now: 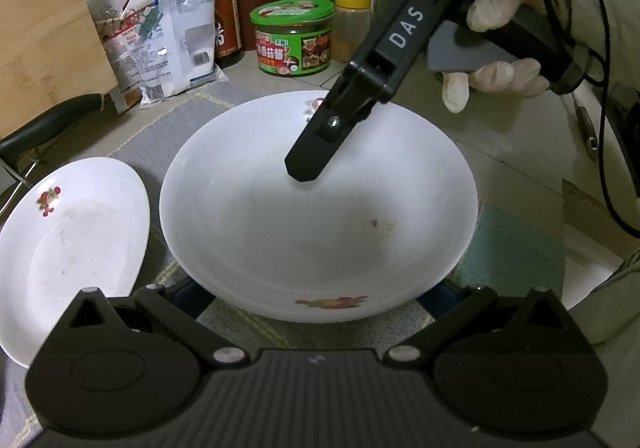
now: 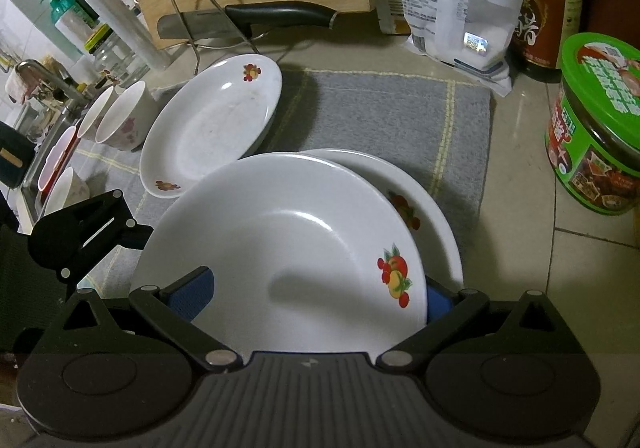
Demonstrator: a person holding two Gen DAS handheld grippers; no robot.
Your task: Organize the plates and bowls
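Hovering over the white bowl (image 2: 280, 248): right tool (image 2: 316, 298), spread wide, blue pads flanking the near rim, no pinch evident. Meeting it from the other side: left tool (image 1: 316, 294), also spread, pads low beside the bowl's wall. Overlapping a second plate (image 2: 440, 216) on the grey mat (image 2: 380, 108) mid-worktop. Resting at the mat's far left corner: a third plate (image 2: 212, 120), beside two cups (image 2: 120, 116). Standing toward the worktop's right edge: a green jar (image 2: 596, 128).
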